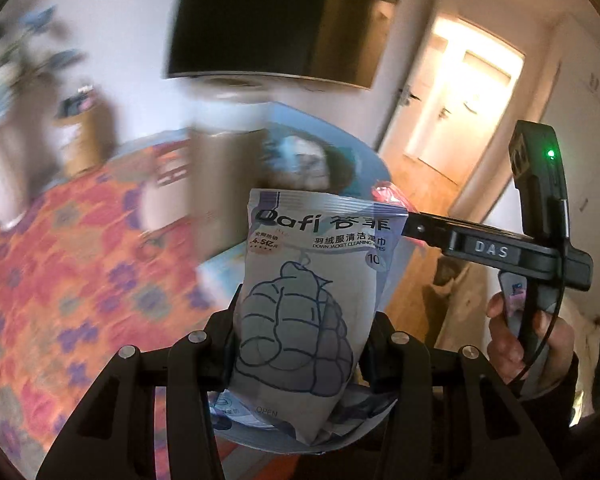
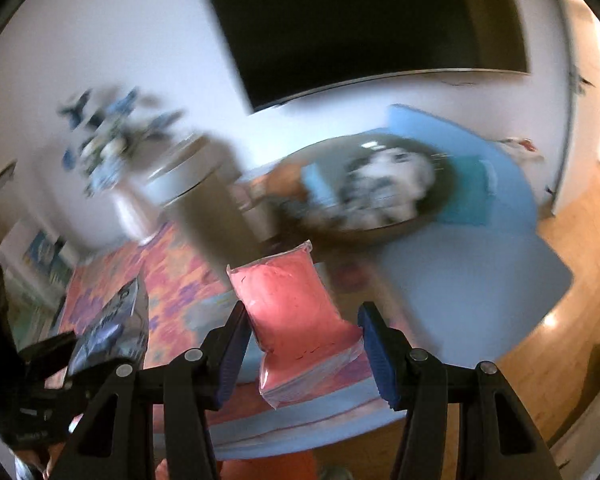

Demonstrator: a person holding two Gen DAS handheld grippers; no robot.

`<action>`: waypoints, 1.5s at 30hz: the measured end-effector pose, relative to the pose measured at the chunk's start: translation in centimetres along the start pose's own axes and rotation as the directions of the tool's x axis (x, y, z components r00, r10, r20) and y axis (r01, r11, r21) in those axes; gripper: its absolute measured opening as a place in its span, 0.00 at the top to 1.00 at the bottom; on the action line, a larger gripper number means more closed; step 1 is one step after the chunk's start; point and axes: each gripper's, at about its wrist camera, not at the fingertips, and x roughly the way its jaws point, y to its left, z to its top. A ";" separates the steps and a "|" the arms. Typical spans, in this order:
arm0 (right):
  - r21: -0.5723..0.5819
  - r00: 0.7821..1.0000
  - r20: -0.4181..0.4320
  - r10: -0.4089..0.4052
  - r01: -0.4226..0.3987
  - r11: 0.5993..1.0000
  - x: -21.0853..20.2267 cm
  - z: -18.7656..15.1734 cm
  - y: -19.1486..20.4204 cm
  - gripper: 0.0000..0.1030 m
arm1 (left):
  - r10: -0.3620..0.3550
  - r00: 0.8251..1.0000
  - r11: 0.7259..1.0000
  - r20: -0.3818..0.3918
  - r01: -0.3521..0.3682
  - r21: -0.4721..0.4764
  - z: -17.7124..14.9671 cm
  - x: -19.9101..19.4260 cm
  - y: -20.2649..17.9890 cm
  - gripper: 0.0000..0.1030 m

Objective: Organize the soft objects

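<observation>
Left wrist view: the left gripper [image 1: 306, 332] fingers clamp a wipes pack [image 1: 314, 280] at centre frame. Right wrist view: the right gripper [image 2: 304, 344] fingers pinch a pink pouch [image 2: 296, 312] at lower centre. Carry both steadily toward the bowl [image 2: 380, 236], without squeezing harder.

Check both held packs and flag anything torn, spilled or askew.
Nothing stands out. The grey-blue wipes pouch sits intact in the left gripper, and the pink sealed plastic pack looks unbroken in the right gripper. The background is too blurred to judge.
</observation>
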 end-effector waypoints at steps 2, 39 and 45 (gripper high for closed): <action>0.037 1.000 0.021 -0.020 0.019 0.999 -0.4 0.8 -2.1 0.48 | 0.001 1.000 1.000 -0.010 0.000 0.014 1.6 1.7 -1.5 0.58; 0.327 1.000 0.025 -0.007 -0.001 0.945 8.3 11.6 -12.6 0.30 | 0.333 0.940 0.941 0.071 -0.326 -0.087 18.1 11.0 -4.6 0.23; 0.301 0.995 0.098 -0.036 0.005 0.954 3.0 8.5 -10.0 0.29 | 0.253 0.948 0.966 0.192 -0.257 -0.006 12.8 2.3 -8.4 0.21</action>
